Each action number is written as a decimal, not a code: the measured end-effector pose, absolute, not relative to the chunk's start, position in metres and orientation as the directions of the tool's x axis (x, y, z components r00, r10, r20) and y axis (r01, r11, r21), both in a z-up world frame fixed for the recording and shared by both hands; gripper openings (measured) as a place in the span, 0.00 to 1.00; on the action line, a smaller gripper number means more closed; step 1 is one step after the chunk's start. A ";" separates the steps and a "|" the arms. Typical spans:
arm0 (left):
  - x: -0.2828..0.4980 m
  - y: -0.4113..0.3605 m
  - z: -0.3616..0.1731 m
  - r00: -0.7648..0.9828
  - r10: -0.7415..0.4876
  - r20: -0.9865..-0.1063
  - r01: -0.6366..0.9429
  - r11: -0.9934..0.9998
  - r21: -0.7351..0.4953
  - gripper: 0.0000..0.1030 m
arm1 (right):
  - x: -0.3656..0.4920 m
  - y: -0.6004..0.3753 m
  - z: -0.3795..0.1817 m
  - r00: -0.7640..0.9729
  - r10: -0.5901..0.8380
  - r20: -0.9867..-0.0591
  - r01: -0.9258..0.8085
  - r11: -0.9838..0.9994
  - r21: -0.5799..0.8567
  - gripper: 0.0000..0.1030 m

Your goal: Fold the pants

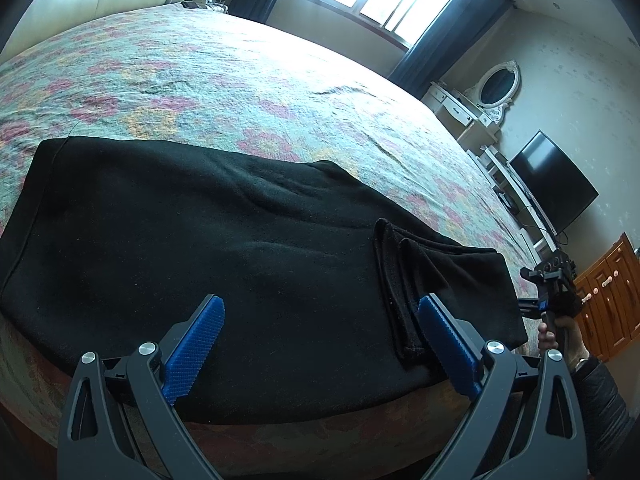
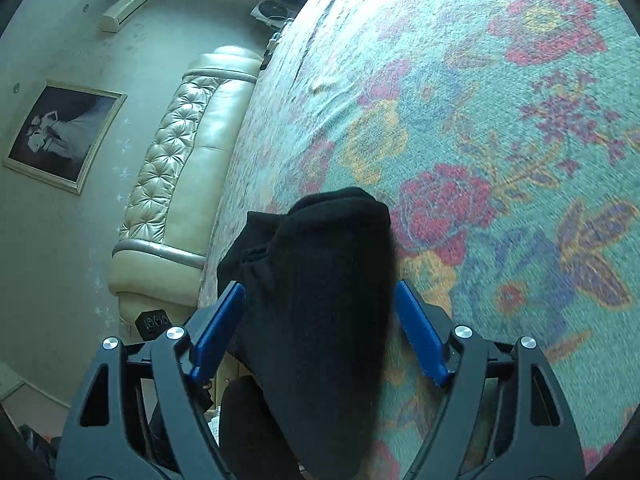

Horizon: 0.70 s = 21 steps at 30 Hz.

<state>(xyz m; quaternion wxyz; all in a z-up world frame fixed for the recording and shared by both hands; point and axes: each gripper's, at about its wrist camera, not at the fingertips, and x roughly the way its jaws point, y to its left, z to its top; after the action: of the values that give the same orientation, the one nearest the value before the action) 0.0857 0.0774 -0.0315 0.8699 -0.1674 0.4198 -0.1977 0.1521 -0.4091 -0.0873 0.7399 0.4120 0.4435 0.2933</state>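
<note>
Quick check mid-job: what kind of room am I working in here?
Almost certainly a bedroom. The black pants lie on a big bed with a floral bedspread, backed by a tufted cream headboard, with a mirrored dressing table by the wall.

Black pants (image 1: 224,248) on teal bedspread (image 1: 240,80) with red-yellow flowers; blue-padded claws

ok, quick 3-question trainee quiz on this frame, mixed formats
1. True or false: the left tool is shut on the black pants.
2. Multiple choice: what do the pants lie on? A) a wooden floor B) a floral bedspread C) a white desk
3. Fill in: in the right wrist view, black fabric sits between the open fingers of the right ____.

Key: 1 false, its fingers are spread open above the fabric; 2 B; 3 tool.
</note>
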 end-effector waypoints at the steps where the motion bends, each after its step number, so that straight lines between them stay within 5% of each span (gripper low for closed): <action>1: 0.086 0.077 -0.032 0.569 -0.484 -0.665 0.205 0.866 -0.455 0.94 | 0.159 -0.408 -0.089 0.439 0.804 -0.401 -0.069 0.475 0.877 0.75; 7: 0.087 0.078 -0.036 0.563 -0.481 -0.672 0.198 0.868 -0.455 0.94 | 0.184 -0.406 -0.095 0.438 0.821 -0.367 -0.052 0.430 0.901 0.72; 13: 0.088 0.076 -0.041 0.554 -0.483 -0.679 0.193 0.867 -0.459 0.94 | 0.185 -0.417 -0.108 0.416 0.795 -0.441 -0.016 0.491 0.871 0.29; 16: 0.086 0.074 -0.041 0.553 -0.483 -0.679 0.199 0.868 -0.455 0.94 | 0.185 -0.419 -0.112 0.415 0.780 -0.469 0.006 0.513 0.858 0.19; 21: 0.086 0.076 -0.042 0.548 -0.483 -0.683 0.200 0.868 -0.454 0.94 | 0.186 -0.422 -0.120 0.407 0.777 -0.480 0.001 0.525 0.851 0.18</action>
<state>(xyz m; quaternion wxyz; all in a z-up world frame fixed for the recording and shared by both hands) 0.0857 0.0755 -0.0424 0.8644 -0.1639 0.4324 -0.1977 0.1858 -0.4221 -0.1197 0.7324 0.4091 0.4756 0.2647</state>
